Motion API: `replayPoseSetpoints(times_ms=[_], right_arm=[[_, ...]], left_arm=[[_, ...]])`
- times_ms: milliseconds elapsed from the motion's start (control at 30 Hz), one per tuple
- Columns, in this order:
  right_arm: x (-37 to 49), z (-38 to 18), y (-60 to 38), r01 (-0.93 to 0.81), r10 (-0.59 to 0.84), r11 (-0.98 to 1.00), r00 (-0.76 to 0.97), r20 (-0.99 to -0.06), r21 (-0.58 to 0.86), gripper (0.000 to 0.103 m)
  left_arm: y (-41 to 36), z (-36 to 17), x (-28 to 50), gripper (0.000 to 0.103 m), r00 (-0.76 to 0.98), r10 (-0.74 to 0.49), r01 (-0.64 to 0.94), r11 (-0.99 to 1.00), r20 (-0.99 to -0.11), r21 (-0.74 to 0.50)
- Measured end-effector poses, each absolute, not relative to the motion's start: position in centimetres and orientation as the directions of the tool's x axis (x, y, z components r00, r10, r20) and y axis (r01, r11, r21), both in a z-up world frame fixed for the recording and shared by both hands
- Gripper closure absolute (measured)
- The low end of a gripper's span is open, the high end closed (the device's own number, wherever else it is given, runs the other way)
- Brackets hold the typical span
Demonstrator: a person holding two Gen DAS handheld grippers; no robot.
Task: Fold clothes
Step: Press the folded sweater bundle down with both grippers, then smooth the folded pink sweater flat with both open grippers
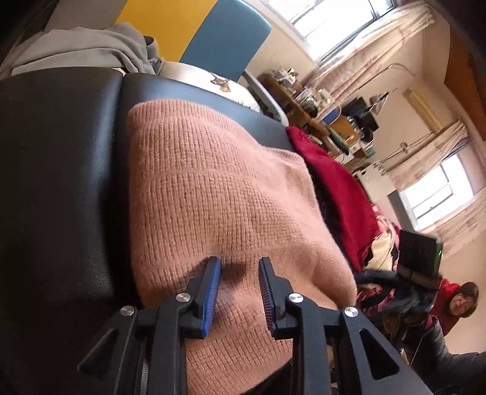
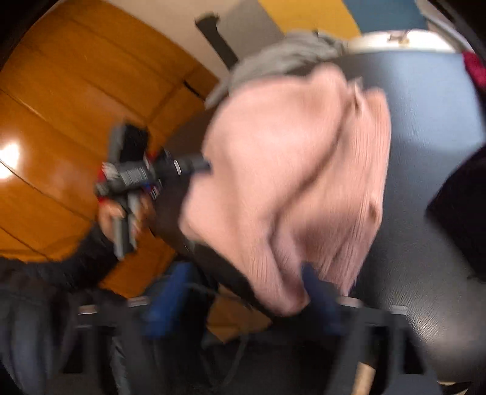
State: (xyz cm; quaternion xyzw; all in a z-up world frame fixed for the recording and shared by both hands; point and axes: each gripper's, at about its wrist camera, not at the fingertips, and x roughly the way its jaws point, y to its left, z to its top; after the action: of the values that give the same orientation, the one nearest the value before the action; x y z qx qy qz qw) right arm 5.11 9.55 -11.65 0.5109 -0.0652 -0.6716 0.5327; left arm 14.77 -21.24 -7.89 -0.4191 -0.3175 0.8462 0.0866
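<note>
Mid-fold: our left gripper [image 1: 240, 267] hangs released over the pink sweater [image 1: 218, 194]; right gripper [image 2: 243, 291] (blurred) cannot tell. Next, pinch an edge.

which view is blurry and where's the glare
Right wrist view: heavy motion blur smears the pink sweater and the right tongs; a glare spot sits on the wooden panel. Left wrist view: sharp knit texture, left tongs crisp, windows blown out, fisheye bending the edges.
</note>
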Motion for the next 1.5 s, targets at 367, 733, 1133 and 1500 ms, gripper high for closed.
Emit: replayPoseSetpoints(times_ms=[367, 733, 1133, 1500], right_arm=[[-3.9, -15.8, 5.1, 0.434, -0.831, -0.518, -0.051, -0.554, 0.737, 0.013], [-4.0, -10.6, 0.6, 0.580, -0.701, -0.660, -0.248, -0.668, 0.477, 0.092], [-5.7, -18.2, 10.4, 0.337, -0.743, -0.669, -0.320, -0.588, 0.662, 0.091], [-4.6, -14.9, 12.8, 0.412, -0.681, -0.732, -0.435, -0.589, 0.543, 0.074]], left_arm=[[-20.7, -7.4, 16.9, 0.077, -0.689, 0.413, 0.091, -0.766, -0.595, -0.637], [-19.9, -6.3, 18.0, 0.076, -0.697, 0.427, 0.016, -0.794, -0.576, -0.608], [-15.5, -8.4, 16.3, 0.075, -0.552, 0.420, -0.036, -0.875, -0.720, -0.483], [-15.8, -5.7, 12.2, 0.075, -0.616, 0.431, -0.047, -0.856, -0.659, -0.515]])
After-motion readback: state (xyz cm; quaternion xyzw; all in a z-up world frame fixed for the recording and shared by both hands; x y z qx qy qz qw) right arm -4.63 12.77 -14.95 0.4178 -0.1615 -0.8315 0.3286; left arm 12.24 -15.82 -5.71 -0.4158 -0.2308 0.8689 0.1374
